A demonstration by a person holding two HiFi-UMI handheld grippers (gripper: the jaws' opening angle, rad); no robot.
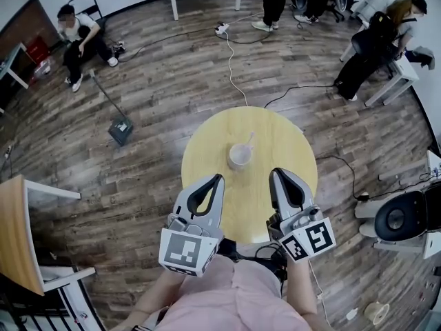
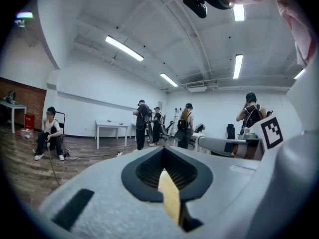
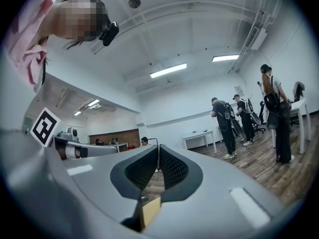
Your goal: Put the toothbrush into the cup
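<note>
In the head view a white cup [image 1: 240, 155] stands near the middle of the round wooden table [image 1: 207, 143]. A pale toothbrush [image 1: 249, 141] stands in the cup, leaning to the upper right. My left gripper [image 1: 219, 178] and right gripper [image 1: 274, 172] hover side by side over the table's near edge, tips pointing toward the cup and apart from it. Both are shut with nothing between the jaws. The left gripper view shows my left gripper [image 2: 163, 150] closed, looking out at the room; the right gripper view shows my right gripper [image 3: 158, 147] closed likewise. Neither gripper view shows the cup.
Cables [image 1: 231, 61] run across the wood floor behind the table. A black round stool [image 1: 400, 216] stands at the right, a wood-topped desk [image 1: 17, 233] at the left. A floor tool [image 1: 120, 129] lies left of the table. Several people are at the room's far side.
</note>
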